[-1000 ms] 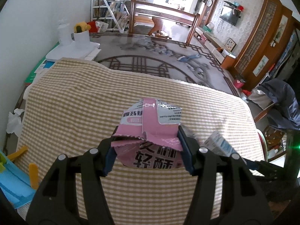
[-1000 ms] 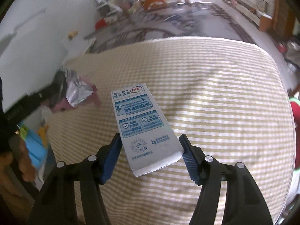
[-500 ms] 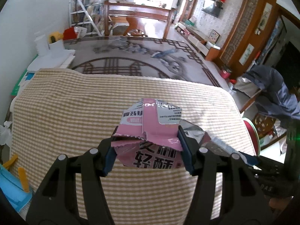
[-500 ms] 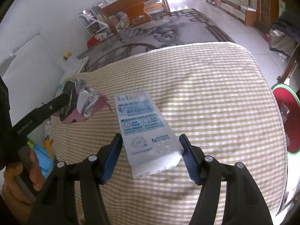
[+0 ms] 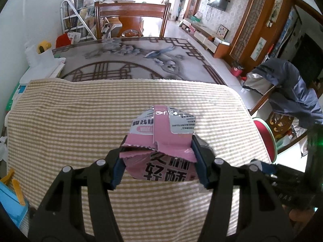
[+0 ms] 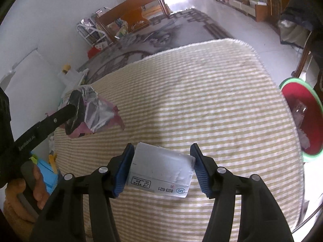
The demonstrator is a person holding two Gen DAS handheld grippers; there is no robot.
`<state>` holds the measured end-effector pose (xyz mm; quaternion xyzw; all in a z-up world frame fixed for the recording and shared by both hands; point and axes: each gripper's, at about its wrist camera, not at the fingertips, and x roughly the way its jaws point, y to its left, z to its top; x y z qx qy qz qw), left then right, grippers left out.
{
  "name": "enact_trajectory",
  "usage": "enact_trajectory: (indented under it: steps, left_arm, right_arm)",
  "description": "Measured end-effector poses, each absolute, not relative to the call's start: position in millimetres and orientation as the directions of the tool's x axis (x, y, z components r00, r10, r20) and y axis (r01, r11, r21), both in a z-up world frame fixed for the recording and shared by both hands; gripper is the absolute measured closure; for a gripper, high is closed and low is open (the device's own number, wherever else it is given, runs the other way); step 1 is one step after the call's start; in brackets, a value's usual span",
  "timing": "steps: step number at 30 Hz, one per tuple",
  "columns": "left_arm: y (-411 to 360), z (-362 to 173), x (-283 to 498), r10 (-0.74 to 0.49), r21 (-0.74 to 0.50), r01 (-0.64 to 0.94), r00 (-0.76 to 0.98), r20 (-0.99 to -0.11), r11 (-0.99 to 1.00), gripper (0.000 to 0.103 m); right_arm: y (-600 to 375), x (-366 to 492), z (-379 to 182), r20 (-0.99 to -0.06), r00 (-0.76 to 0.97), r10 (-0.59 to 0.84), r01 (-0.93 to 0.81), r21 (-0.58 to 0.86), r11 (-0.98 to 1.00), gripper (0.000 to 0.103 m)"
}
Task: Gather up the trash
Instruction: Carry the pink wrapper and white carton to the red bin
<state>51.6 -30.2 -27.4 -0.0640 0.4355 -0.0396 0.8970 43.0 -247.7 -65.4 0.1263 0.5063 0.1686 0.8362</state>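
Both grippers were seen loaded above the striped cloth [image 5: 80, 125] covering the table. Between the blue pads of the left gripper [image 5: 159, 161] a crumpled pink wrapper [image 5: 161, 139] was pinched, its torn foil lining turned outward in the right wrist view [image 6: 97, 115]. Within the right gripper [image 6: 161, 167] a flattened white carton [image 6: 161, 171] was carried end-on; its jaws were closing on it, the left pad already against the carton's edge, while a sliver of gap may have been left at the right pad. Neither piece of trash was resting on the cloth. Off to the right of the right gripper, past the table's edge and lower down, a red bin with a green rim [image 6: 298, 121] was visible, with something pale already inside. The step in hand was judged to be the carry: both items lifted and taken toward the bin. For the next move, each gripper would have to be brought over the bin's mouth before being spread, and the carton's hold would need to be kept firm, since a light, slick carton gripped near one end could be expected to twist or slip.
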Motion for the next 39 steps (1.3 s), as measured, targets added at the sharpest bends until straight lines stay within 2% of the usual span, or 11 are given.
enact_trajectory:
  steps: [14,28,39]
  left_arm:
    - [-82.4,-24.2,54.9,-0.136,-0.147,0.033,0.617,-0.775,0.989,0.048]
    - [-133.0,-23.0,62.6,-0.105,-0.142,-0.01,0.621,-0.776,0.99,0.048]
    - [-199.2,-24.3,74.2,-0.136,-0.12,0.068,0.6,-0.788,0.99,0.048]
  right_arm:
    - [-320.6,49.1,-49.2,-0.778,0.493,0.389,-0.102,0.392,0.914,0.047]
    - [-368.7,72.2,-43.6,-0.77,0.485,0.415,-0.143,0.398,0.906,0.047]
    - [-432.7,73.4,-44.7,-0.759,0.517,0.397,-0.073,0.424,0.903,0.047]
